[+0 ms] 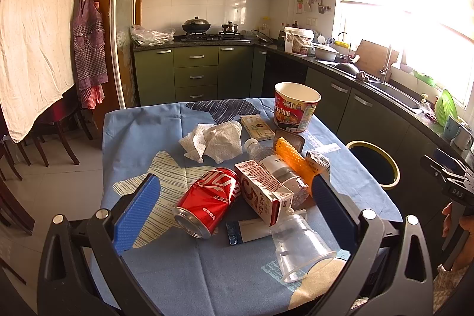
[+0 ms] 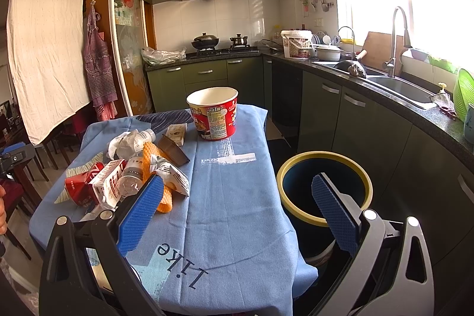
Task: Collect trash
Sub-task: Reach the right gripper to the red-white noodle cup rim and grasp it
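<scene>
Kitchen table [image 1: 166, 271] under a blue cloth carries the trash near its middle: red can [image 1: 204, 202], milk carton [image 1: 263, 191], clear cup [image 1: 299, 250]. Left hand-held gripper [image 1: 234, 212] spreads wide, empty, above them. Right hand-held gripper [image 2: 237, 212] gapes empty over the table's right edge beside the bin [image 2: 326, 165].

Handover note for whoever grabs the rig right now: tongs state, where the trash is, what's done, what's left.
Left tongs: open, empty, aimed at the pile.
Right tongs: open, empty, over the table's right edge near the bin.
Trash, all on the blue tablecloth: red can on its side, carton, clear cup tipped over, plastic bottle, orange foam net, crumpled tissue, noodle tub upright at the far end.
Done: nothing visibly binned; the bin's inside looks dark, contents unclear.
Left: everything; the can or carton sits closest to the left tongs.
</scene>
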`<state>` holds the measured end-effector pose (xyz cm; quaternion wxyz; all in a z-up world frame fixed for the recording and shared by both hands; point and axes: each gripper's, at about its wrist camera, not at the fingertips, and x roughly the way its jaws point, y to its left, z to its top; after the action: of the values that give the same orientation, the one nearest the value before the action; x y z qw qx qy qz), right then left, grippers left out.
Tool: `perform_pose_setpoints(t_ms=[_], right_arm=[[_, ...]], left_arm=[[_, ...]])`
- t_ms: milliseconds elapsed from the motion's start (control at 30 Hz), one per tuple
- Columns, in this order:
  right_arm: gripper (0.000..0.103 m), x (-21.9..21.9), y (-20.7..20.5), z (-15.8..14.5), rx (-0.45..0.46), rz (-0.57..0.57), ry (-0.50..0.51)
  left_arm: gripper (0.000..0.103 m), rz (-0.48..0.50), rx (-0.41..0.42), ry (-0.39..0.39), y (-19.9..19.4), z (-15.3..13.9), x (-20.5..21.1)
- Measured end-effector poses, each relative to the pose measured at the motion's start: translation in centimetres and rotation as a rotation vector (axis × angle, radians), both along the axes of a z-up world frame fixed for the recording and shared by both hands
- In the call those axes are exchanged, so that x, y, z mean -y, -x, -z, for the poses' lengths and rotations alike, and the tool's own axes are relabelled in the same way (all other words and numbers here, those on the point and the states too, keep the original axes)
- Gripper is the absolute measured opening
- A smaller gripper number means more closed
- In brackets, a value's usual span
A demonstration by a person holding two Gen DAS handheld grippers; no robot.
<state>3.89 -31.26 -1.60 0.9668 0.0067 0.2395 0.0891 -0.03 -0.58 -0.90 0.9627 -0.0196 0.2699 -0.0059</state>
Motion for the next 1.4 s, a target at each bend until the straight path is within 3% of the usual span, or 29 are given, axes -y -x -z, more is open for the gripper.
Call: perform_pose_setpoints(t_ms=[267, 500, 667, 800, 1133, 1233, 1400], right_arm=[[0.099, -0.3, -1.1, 0.4, -0.02, 0.006, 0.012], [0.099, 0.0, -5.0, 0.4, -0.069, 0.007, 0.019], [0.099, 0.2, -11.2, -0.4, -0.169, -0.05, -0.032], [0.099, 0.0, -17.3, -1.5, -0.304, -0.121, -0.117], [0.098, -3.9, -33.8, -3.7, -0.533, -0.107, -0.044], [0.091, -5.0, -38.4, -2.6, -0.617, -0.086, -0.033], [0.066, -6.1, -43.3, 0.2, -0.739, -0.047, -0.024]], left_arm=[[0.097, -0.004, -0.017, 0.006, -0.5, 0.5, 0.0], [0.097, -0.004, -0.059, 0.001, -4.1, 0.7, -1.0], [0.097, 0.0, -0.101, 0.001, -8.0, 0.9, -1.6], [0.097, 0.022, -0.142, 0.018, -11.3, 0.7, -1.8], [0.097, 0.048, -0.138, 0.0, -15.5, -0.7, -1.3], [0.097, 0.055, -0.149, 0.002, -16.0, -0.4, -1.5], [0.097, 0.059, -0.16, 0.017, -16.1, 0.1, -2.5]])
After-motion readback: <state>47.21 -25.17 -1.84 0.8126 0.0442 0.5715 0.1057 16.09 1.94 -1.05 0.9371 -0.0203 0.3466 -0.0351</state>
